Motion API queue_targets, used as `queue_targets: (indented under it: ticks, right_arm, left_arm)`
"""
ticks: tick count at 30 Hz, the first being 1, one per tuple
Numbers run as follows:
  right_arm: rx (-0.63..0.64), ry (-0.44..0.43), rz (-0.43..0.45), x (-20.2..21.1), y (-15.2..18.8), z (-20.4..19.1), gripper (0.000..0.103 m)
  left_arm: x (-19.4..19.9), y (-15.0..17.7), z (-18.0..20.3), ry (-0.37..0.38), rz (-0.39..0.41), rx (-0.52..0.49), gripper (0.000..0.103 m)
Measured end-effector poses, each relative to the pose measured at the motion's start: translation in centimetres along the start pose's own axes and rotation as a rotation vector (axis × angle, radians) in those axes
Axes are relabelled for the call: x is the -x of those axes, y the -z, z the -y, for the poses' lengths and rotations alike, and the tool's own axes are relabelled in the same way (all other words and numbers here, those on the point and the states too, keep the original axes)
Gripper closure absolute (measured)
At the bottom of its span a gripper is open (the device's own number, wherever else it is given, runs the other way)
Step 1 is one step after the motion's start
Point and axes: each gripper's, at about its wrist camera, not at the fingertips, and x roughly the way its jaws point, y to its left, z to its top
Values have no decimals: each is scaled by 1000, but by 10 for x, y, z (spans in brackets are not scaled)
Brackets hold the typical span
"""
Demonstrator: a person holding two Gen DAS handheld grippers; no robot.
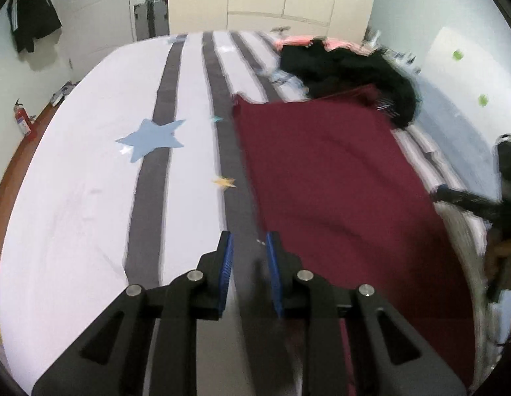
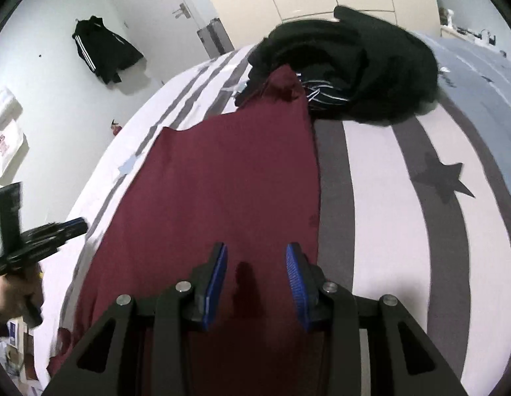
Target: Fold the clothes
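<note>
A dark red garment (image 1: 328, 178) lies spread flat on the striped bed; it also shows in the right wrist view (image 2: 222, 178). My left gripper (image 1: 249, 242) is open and empty, hovering above the garment's left edge, over a grey stripe. My right gripper (image 2: 257, 254) is open and empty, above the garment near its right edge. The left gripper also shows in the right wrist view (image 2: 51, 231), held off the garment's left side. The right gripper shows blurred at the right of the left wrist view (image 1: 460, 198).
A heap of black clothes (image 2: 351, 62) lies at the garment's far end, also in the left wrist view (image 1: 351, 69). The bed sheet (image 1: 90, 171) is white with grey stripes and stars. A black jacket (image 2: 103, 49) hangs on the wall. Wardrobe and door stand behind.
</note>
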Motion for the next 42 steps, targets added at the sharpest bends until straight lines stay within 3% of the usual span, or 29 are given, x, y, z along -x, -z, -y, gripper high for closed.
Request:
queue_targets:
  ticks: [2, 6, 10, 11, 12, 14, 17, 22, 25, 27, 29, 31, 36, 39, 42]
  right_arm:
    - [20, -10, -3, 15, 14, -9, 69]
    - [38, -28, -48, 24, 44, -22, 69]
    - [65, -8, -96, 18, 76, -29, 69]
    - [74, 7, -103, 16, 83, -28, 70]
    - [74, 13, -102, 16, 85, -27, 72]
    - [65, 19, -89, 18, 85, -25, 72]
    - [50, 26, -70, 20, 84, -22, 72]
    - [45, -10, -61, 42, 90, -30, 70]
    - [70, -24, -84, 52, 103, -39, 70]
    - [80, -20, -109, 55, 118, -41, 70]
    - [81, -4, -125, 56, 134, -38, 70]
    - [98, 6, -113, 57, 141, -38, 70]
    - [109, -1, -107, 58, 137, -36, 70]
    - [107, -15, -114, 61, 135, -32, 70]
    - [79, -19, -128, 70, 133, -30, 70]
  left_arm:
    - [26, 21, 26, 43, 7, -4, 85]
    - [39, 69, 74, 93, -55, -36, 84]
    - [20, 114, 68, -24, -147, -24, 84]
    - [16, 121, 59, -68, -157, -10, 79]
    - [20, 124, 49, -71, -145, 27, 69]
    - [30, 126, 38, -85, -116, 70, 61]
    - [49, 118, 44, -134, -65, 80, 61]
    - [79, 117, 75, -55, 4, 77, 61]
    - [66, 137, 90, -90, -39, 31, 61]
    - [50, 155, 83, -174, -85, 23, 61]
    - [45, 167, 66, -154, -85, 89, 61]
    - [53, 166, 65, -183, -63, 102, 61]
    - [97, 170, 46, -310, 23, 237, 61]
    - [118, 193, 18, -376, 4, 389, 61]
    - [144, 221, 1, -386, -27, 521, 61]
